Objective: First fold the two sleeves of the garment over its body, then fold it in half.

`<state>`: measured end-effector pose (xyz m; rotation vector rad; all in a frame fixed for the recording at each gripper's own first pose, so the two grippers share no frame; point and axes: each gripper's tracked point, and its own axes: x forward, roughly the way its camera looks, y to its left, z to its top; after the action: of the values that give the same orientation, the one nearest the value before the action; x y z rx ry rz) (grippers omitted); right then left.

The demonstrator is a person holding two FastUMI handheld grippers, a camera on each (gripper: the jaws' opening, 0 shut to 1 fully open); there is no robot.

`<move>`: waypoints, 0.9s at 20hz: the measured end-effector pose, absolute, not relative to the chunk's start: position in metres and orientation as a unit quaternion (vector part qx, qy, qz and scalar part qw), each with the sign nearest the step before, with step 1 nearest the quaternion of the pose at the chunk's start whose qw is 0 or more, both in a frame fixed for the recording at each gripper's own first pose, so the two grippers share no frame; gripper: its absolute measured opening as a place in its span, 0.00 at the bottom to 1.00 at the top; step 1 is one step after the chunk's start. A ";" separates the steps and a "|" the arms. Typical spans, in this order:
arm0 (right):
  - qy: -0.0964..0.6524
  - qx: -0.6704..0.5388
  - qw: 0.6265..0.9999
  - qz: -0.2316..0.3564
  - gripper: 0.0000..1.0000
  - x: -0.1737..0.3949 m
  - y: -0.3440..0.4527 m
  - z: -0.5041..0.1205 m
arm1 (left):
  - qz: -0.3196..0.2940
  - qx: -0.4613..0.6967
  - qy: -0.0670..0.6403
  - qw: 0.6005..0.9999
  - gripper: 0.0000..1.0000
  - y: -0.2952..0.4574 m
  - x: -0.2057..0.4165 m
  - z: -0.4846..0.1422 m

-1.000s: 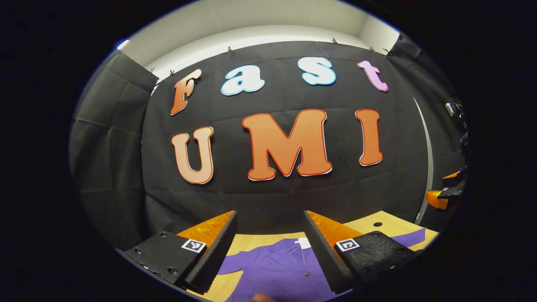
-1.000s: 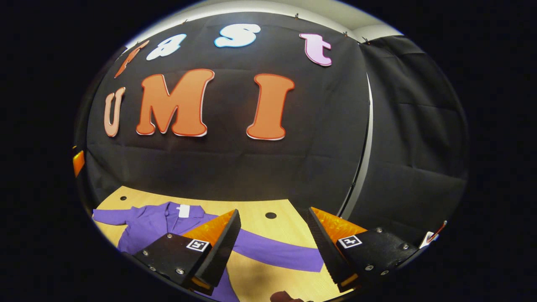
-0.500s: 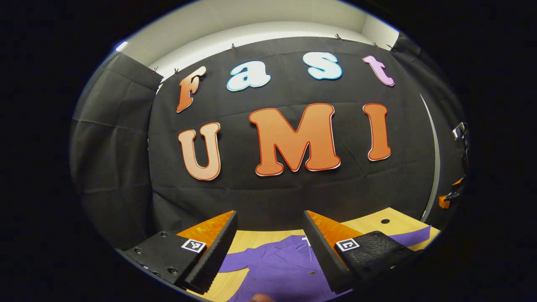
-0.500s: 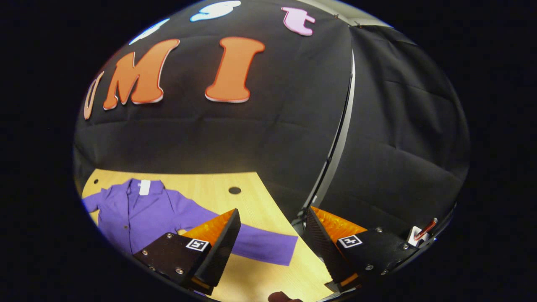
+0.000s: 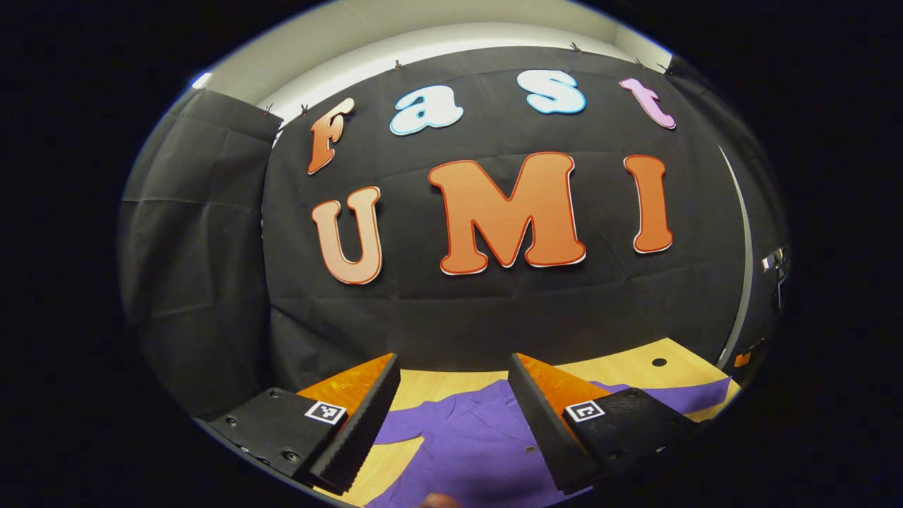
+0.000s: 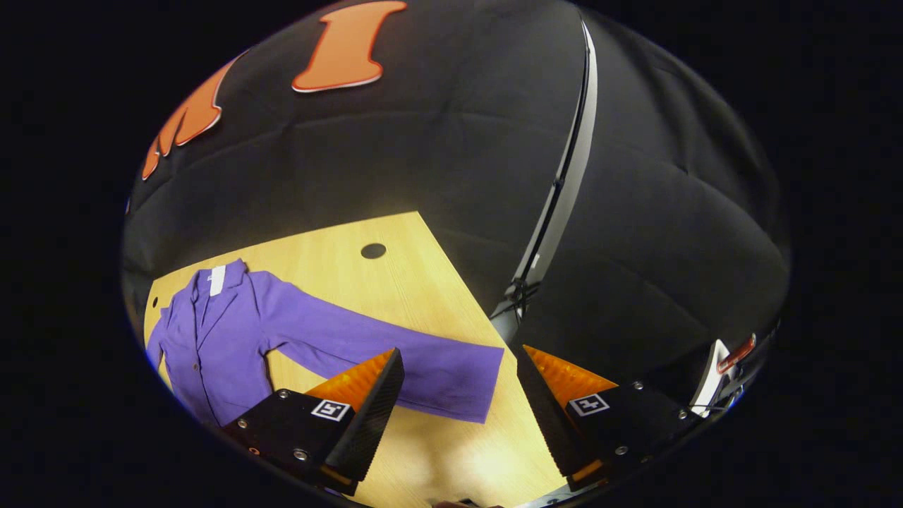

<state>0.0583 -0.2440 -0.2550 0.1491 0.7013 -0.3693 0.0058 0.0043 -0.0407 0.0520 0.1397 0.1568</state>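
a: walls?
b: black cloth (image 5: 211, 233), creased, clipped along its top edge; pale wall (image 5: 437, 28) above it.
a: furniture?
b: one light wooden table (image 6: 395, 282), a round dark hole (image 6: 373, 250) near its far edge.
a: corner?
b: pale upright strip (image 6: 564, 169) where two cloth panels meet.

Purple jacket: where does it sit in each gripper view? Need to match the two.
Left gripper view: the purple jacket lies low centre, between the open jaws.
Right gripper view: lower left, one sleeve stretching towards centre.
Shared landmark: the round hole in the wooden table.
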 end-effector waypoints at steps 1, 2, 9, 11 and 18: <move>0.364 0.086 0.910 -0.177 0.96 0.058 -0.248 -0.268 | 0.082 0.027 0.074 0.994 0.96 0.003 0.005 -0.044; 0.380 0.101 0.902 -0.179 0.97 0.057 -0.251 -0.280 | 0.083 0.028 0.079 0.993 0.97 0.003 0.005 -0.046; 0.462 0.158 0.858 -0.161 0.97 0.059 -0.259 -0.326 | 0.078 0.042 0.096 0.991 0.97 -0.013 0.011 -0.051; 0.495 0.164 0.840 -0.149 0.97 0.057 -0.257 -0.339 | 0.073 0.045 0.101 0.991 1.00 -0.019 0.008 -0.055; 0.565 0.180 0.796 -0.119 0.96 0.059 -0.261 -0.372 | 0.057 0.059 0.117 0.990 0.97 -0.035 0.006 -0.060</move>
<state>0.0587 -0.2615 -0.3717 0.3872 1.2133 -0.2551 0.0062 -0.0353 -0.0603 0.1174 0.2353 0.1136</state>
